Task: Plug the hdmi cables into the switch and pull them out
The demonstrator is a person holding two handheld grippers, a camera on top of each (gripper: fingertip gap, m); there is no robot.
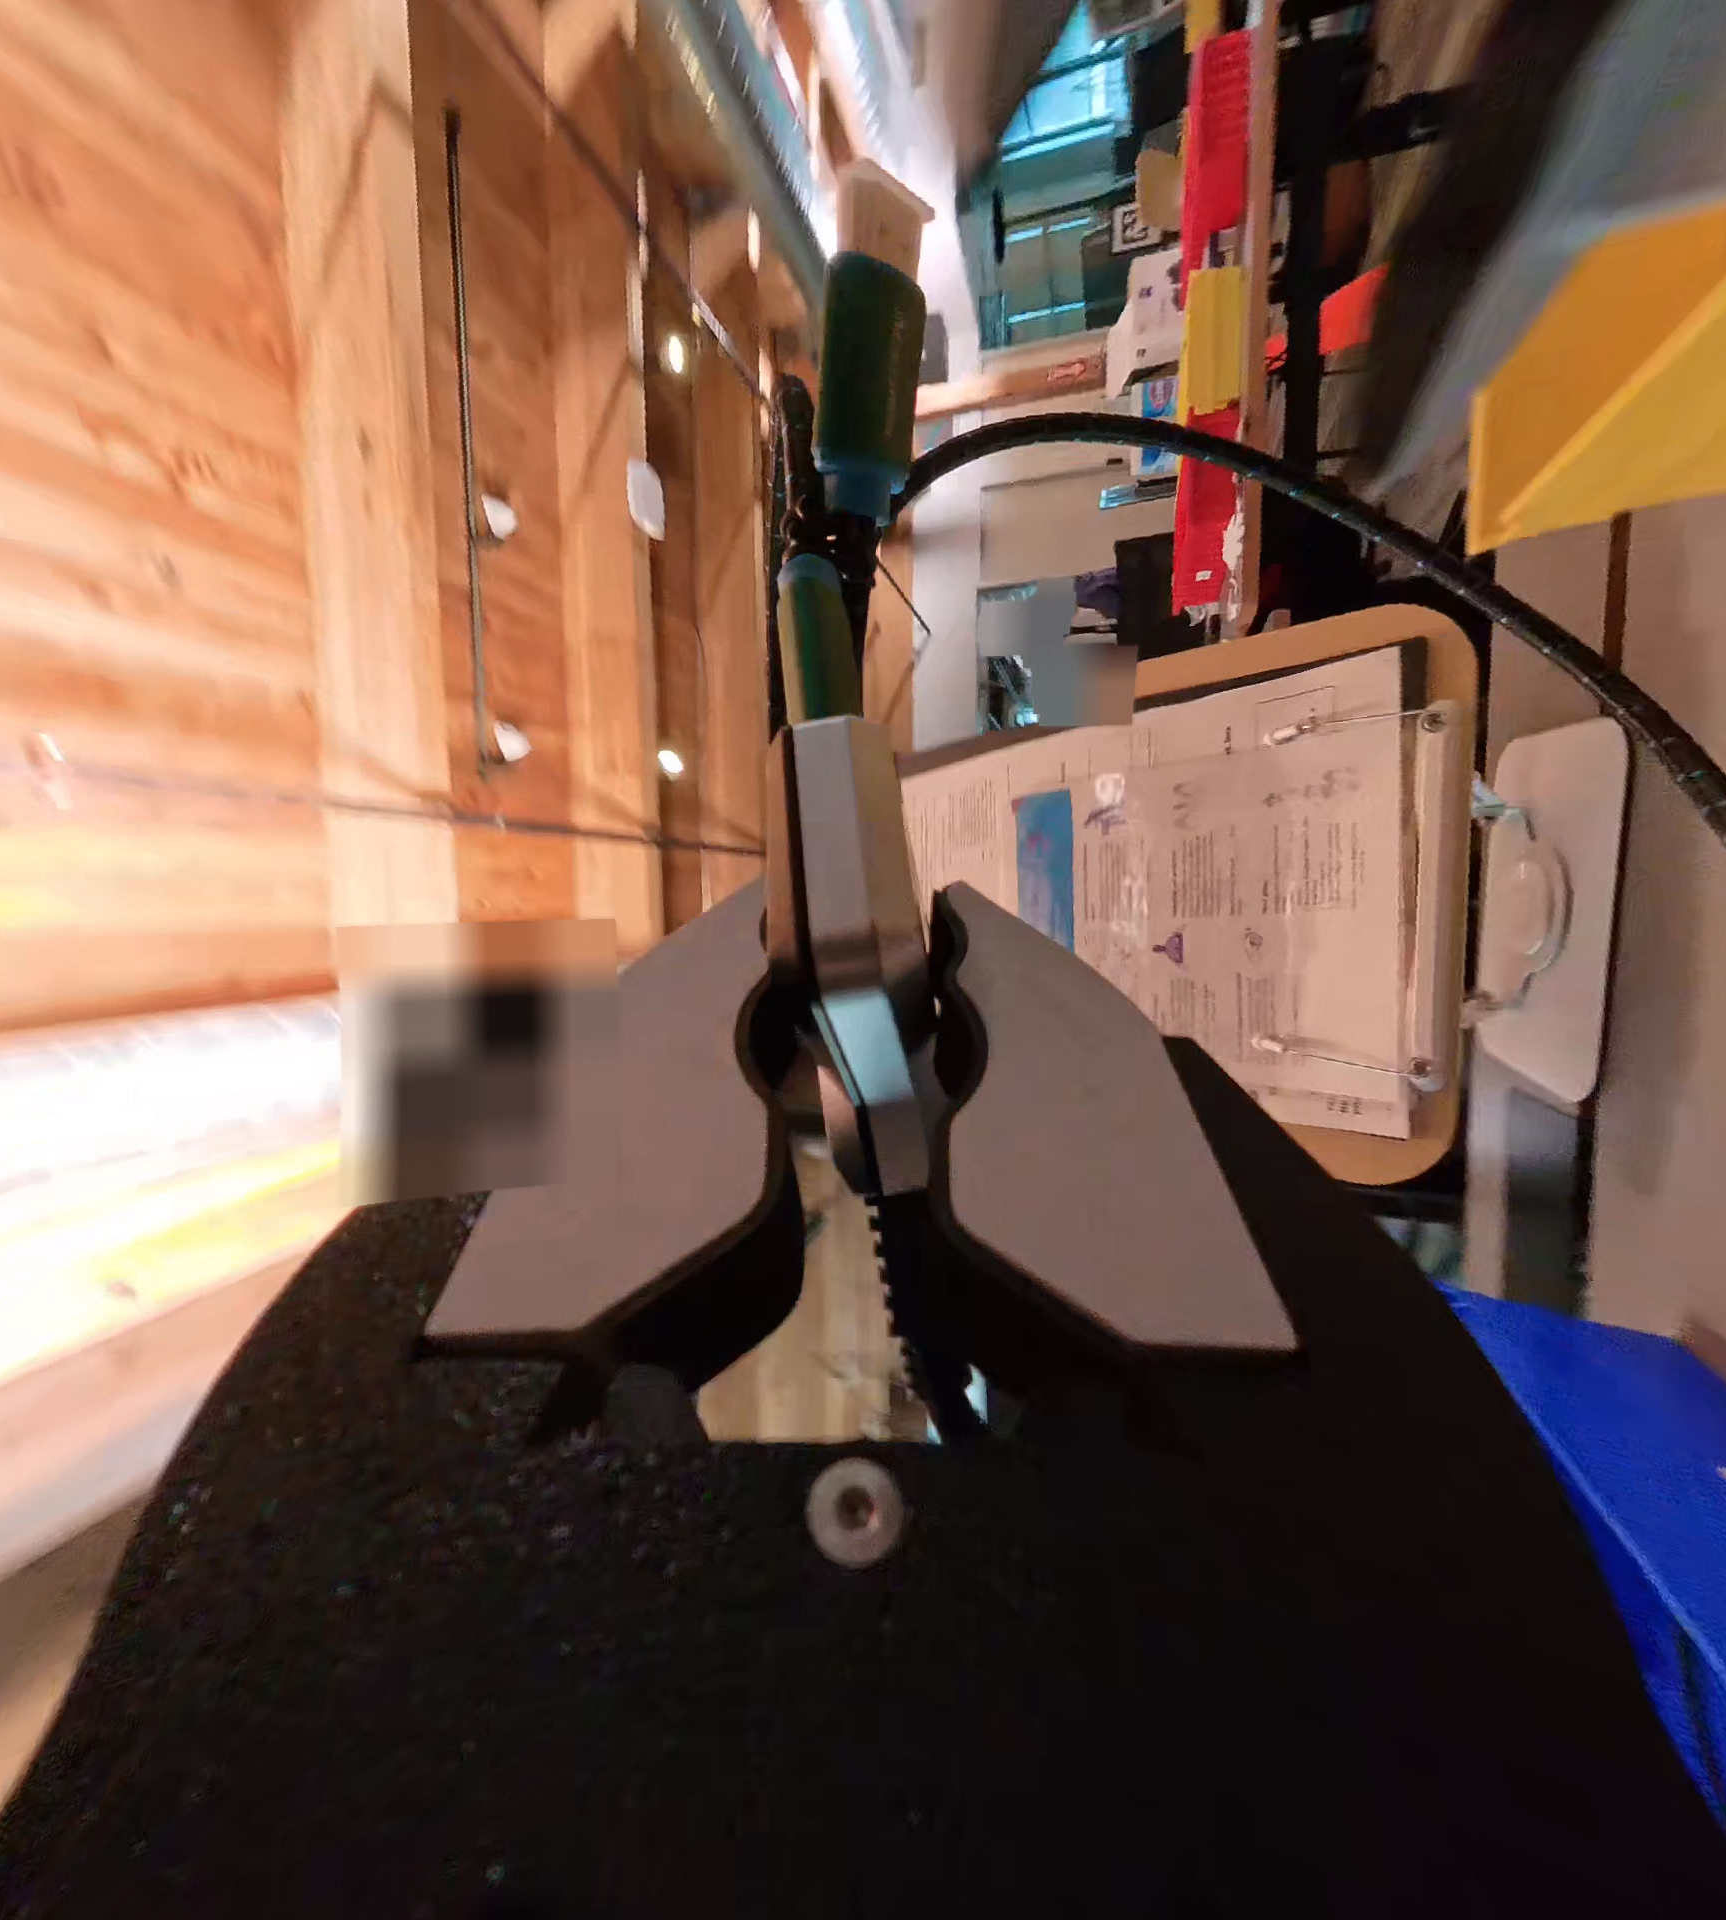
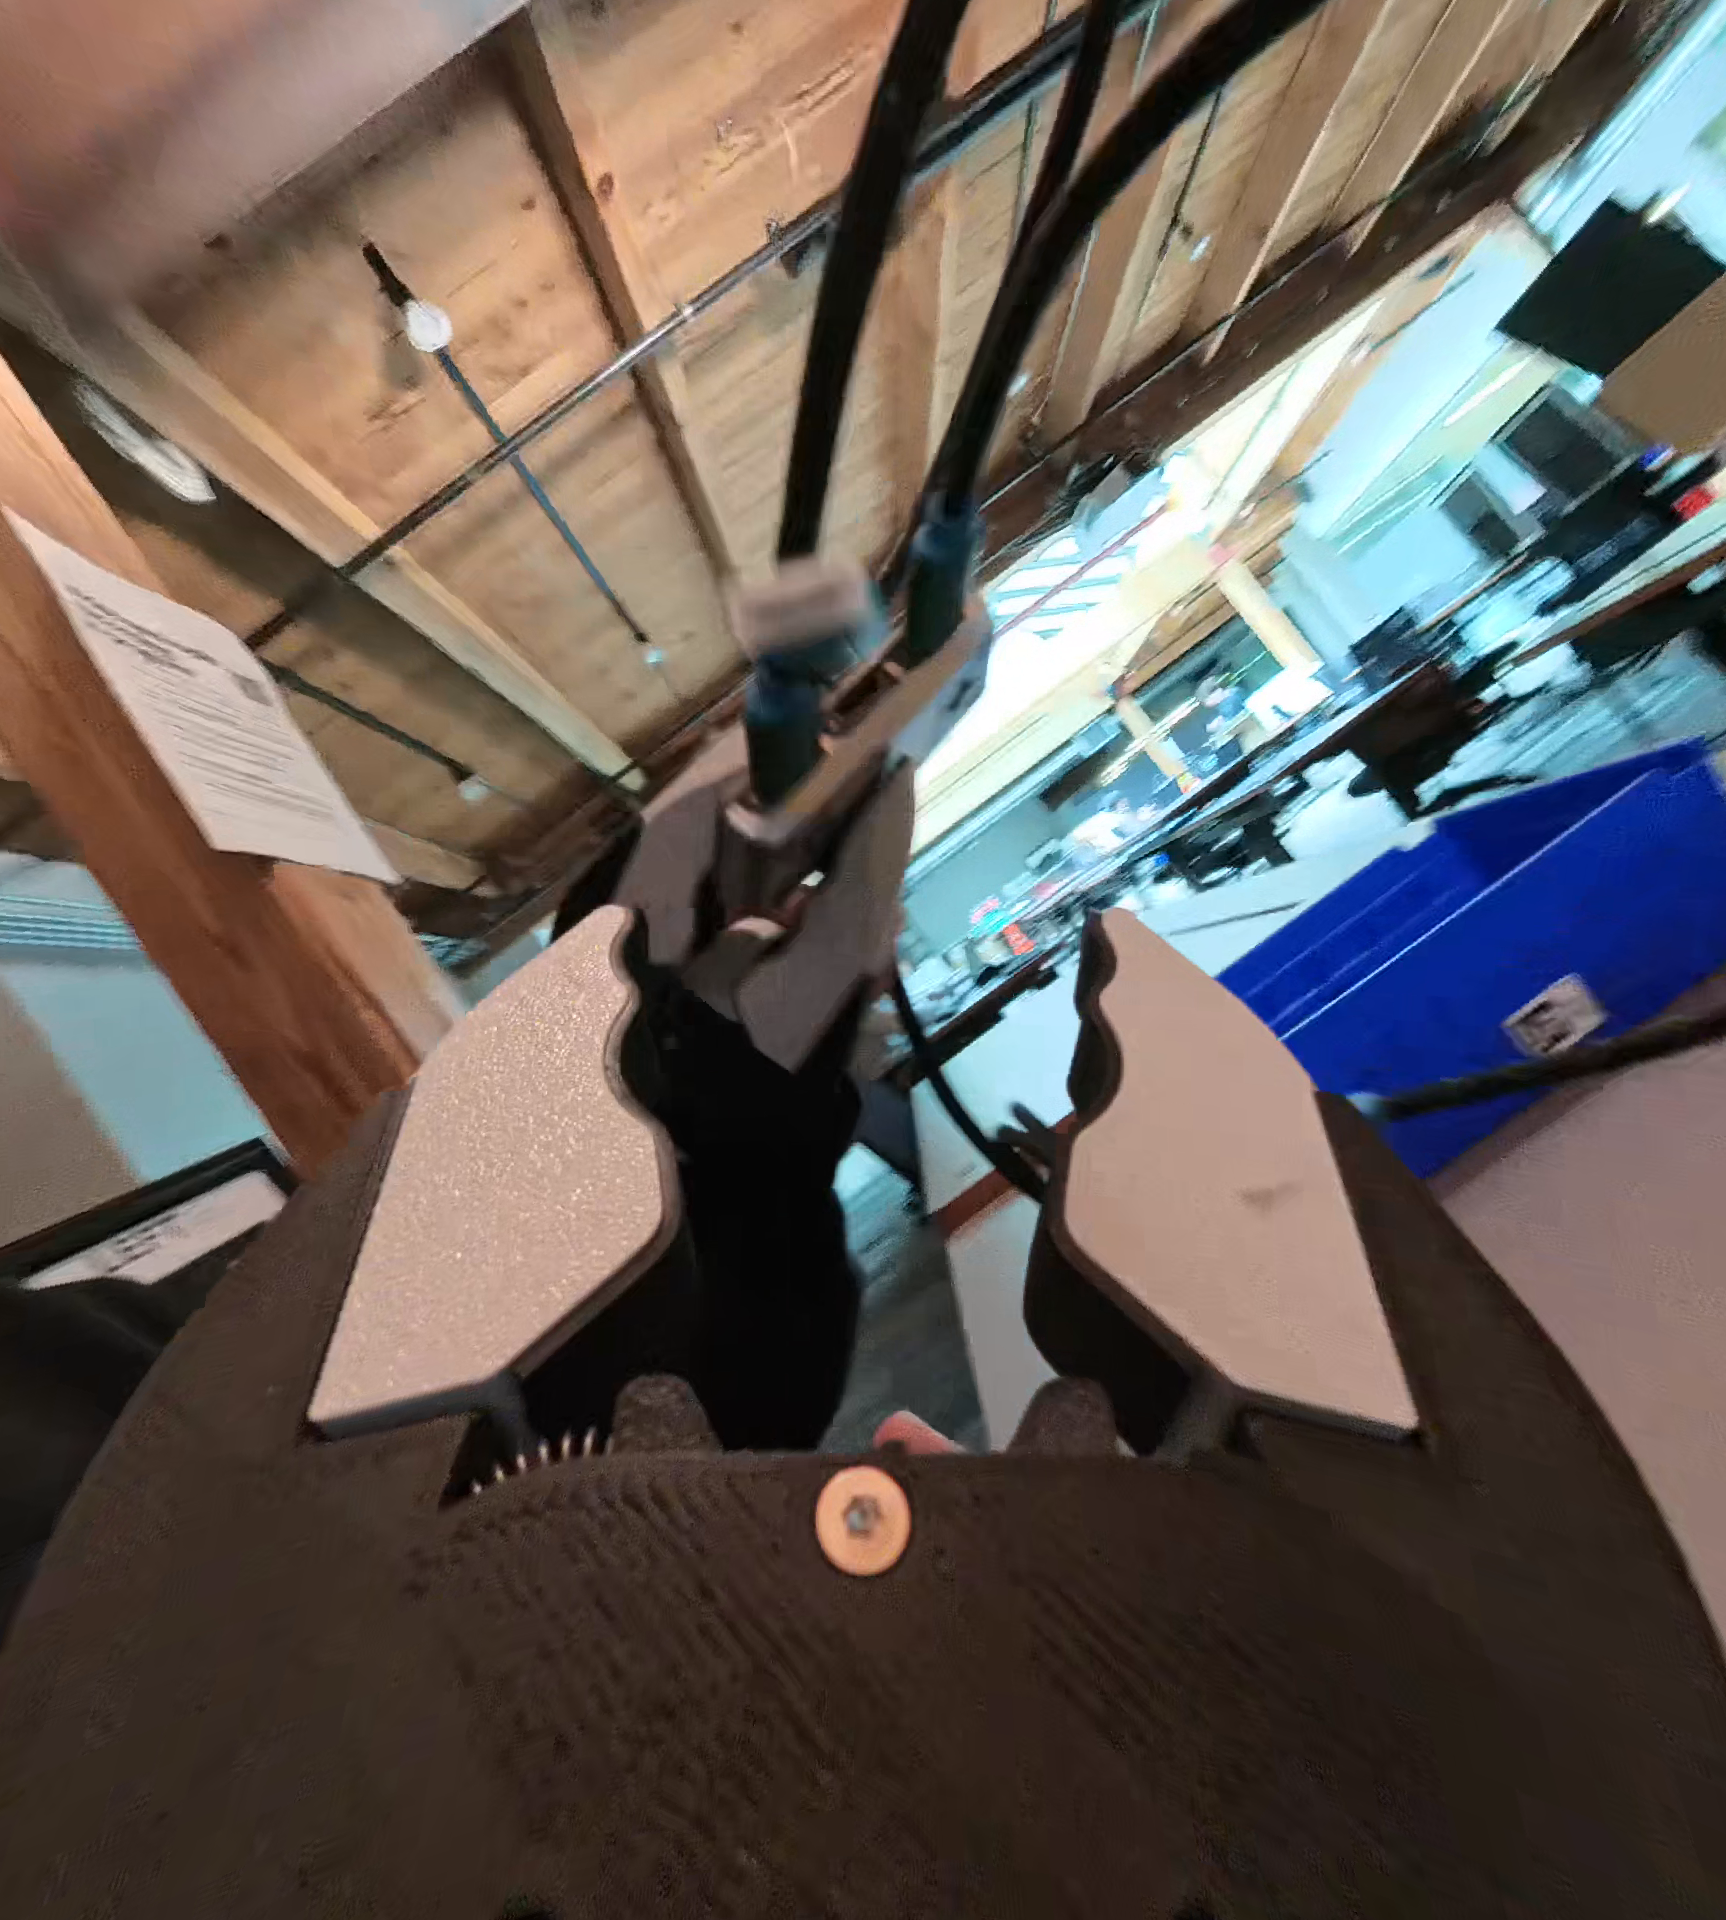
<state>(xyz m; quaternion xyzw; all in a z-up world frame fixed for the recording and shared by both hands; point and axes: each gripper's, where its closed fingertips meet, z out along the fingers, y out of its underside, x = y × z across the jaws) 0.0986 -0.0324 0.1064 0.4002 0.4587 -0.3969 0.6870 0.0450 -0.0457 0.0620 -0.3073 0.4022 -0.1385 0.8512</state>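
My left gripper (image 1: 859,914) is shut on the flat grey HDMI switch (image 1: 843,914), held edge-on and raised in the air. Two dark green HDMI plugs (image 1: 864,374) sit at the switch's far end. A black braided cable (image 1: 1358,520) arcs from the upper plug off to the right. In the right wrist view, my right gripper (image 2: 859,925) is open and empty, just short of the left gripper (image 2: 765,842) and the switch (image 2: 869,727). Two black cables (image 2: 838,312) rise from the plugs (image 2: 942,582). The picture is blurred, so I cannot tell how deep each plug sits.
A blue bin (image 2: 1513,966) stands on the grey table (image 2: 1617,1247) at the right and also shows in the left wrist view (image 1: 1669,1507). A clipboard with papers (image 1: 1254,883) is behind the switch. A wooden post (image 2: 111,779) carries a paper sheet (image 2: 204,717).
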